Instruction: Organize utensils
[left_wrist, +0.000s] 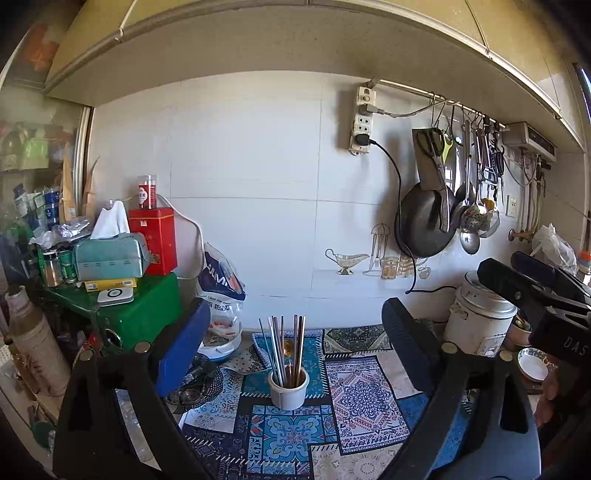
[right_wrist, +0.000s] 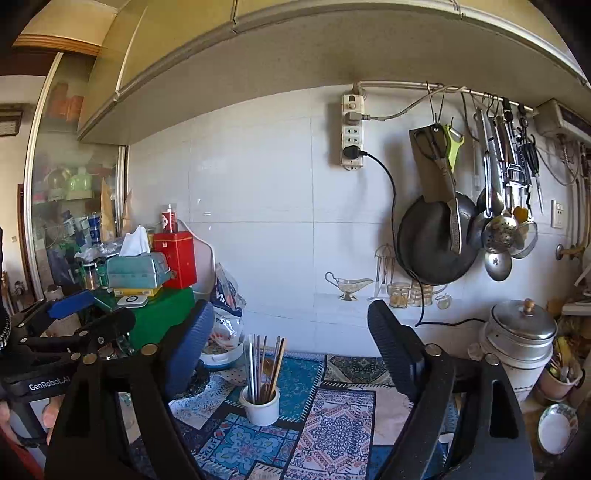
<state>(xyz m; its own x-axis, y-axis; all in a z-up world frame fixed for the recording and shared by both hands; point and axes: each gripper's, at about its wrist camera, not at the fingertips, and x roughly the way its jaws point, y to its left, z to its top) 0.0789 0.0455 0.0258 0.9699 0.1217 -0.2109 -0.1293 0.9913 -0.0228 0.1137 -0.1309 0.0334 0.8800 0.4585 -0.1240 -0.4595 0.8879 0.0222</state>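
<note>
1. The left gripper is spread wide and holds nothing; its two fingers are black, ribbed and blunt, one of them faced with a flat blue pad, and brass-coloured bolts sit at their pivots
2. The right gripper is likewise spread and bare, with the same ribbed dark fingers on an angular black frame
3. In each wrist view the other gripper shows at the edge of the picture, at about the same height
4. Between both pairs of fingers, farther off, stands the cup: a small white cylinder, smooth and glazed-looking, with a thick rim
5. In the cup stand the chopsticks, a bundle of thin straight rods, some shiny metal, some brown like wood, fanning slightly outward at the top
6. The cup rests on a cloth of patchwork panels in blue, white and pink, printed with medallion and tile patterns
7. Left of the cloth a green box carries a red tin and a teal tissue box
8. To the right stands a white, dull-lidded cooker
9. On the pale tiled wall a round dark pan and steel ladles hang from a rail
</note>
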